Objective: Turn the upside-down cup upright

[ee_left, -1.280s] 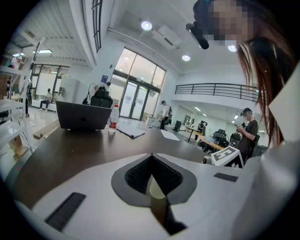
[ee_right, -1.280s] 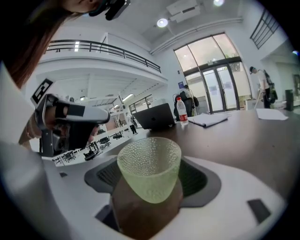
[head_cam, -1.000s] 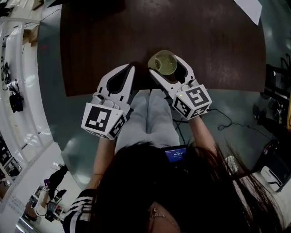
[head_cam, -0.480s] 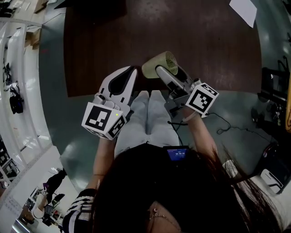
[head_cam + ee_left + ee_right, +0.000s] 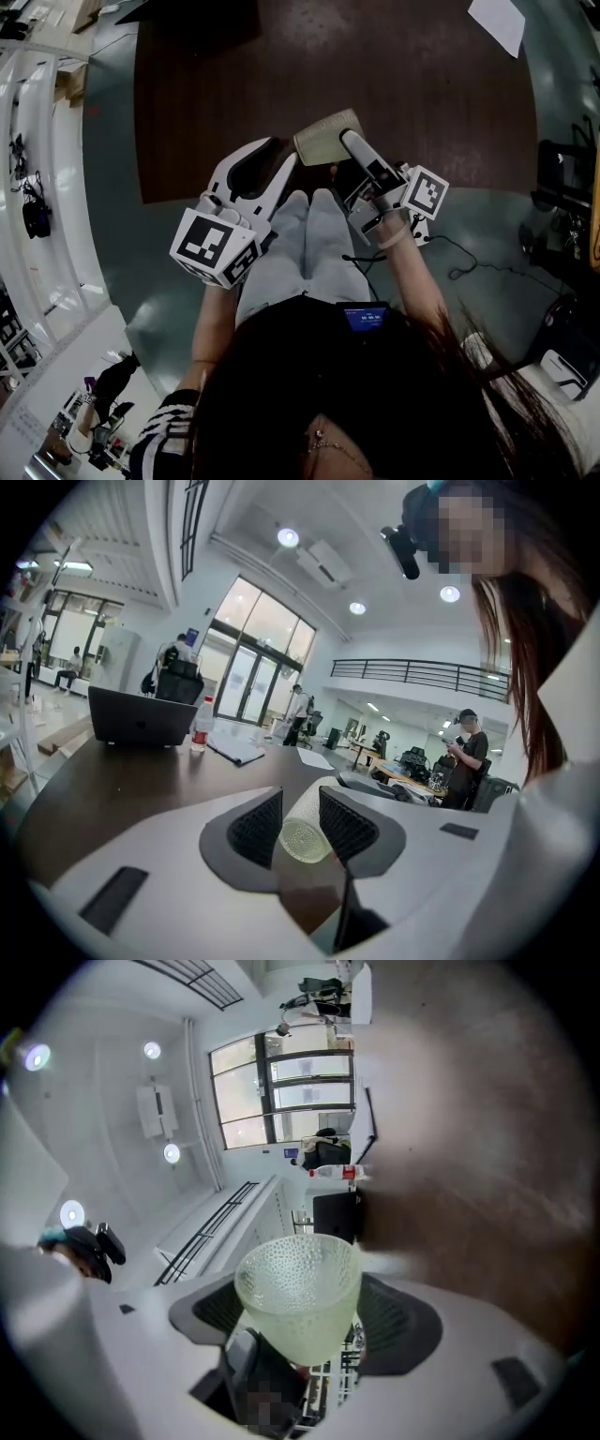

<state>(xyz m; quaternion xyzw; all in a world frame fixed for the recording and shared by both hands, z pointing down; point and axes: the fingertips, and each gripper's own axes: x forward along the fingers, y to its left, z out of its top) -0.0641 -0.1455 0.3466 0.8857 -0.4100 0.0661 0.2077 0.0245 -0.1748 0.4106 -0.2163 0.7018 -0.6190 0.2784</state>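
The cup (image 5: 326, 139), pale green dimpled glass, lies on its side a little above the dark table's near edge. My right gripper (image 5: 337, 145) is rolled onto its side and shut on it. In the right gripper view the cup (image 5: 300, 1297) sits between both pads, wide end away from the camera, with the right gripper (image 5: 305, 1288) clamped on its wall. My left gripper (image 5: 281, 152) is just left of the cup and its jaws are opening. In the left gripper view the cup's base (image 5: 302, 832) shows in the gap of the left gripper (image 5: 300, 803); the pads do not press on it.
The brown table (image 5: 422, 94) stretches away from me. A white sheet (image 5: 497, 23) lies at its far right corner. A laptop (image 5: 141, 719), a bottle (image 5: 199, 726) and papers (image 5: 234, 750) stand at the far end. People are in the hall beyond.
The right gripper has rolled over and carried the cup from standing on end to lying sideways, slightly higher. The left gripper stayed in place and its jaws have parted a little.
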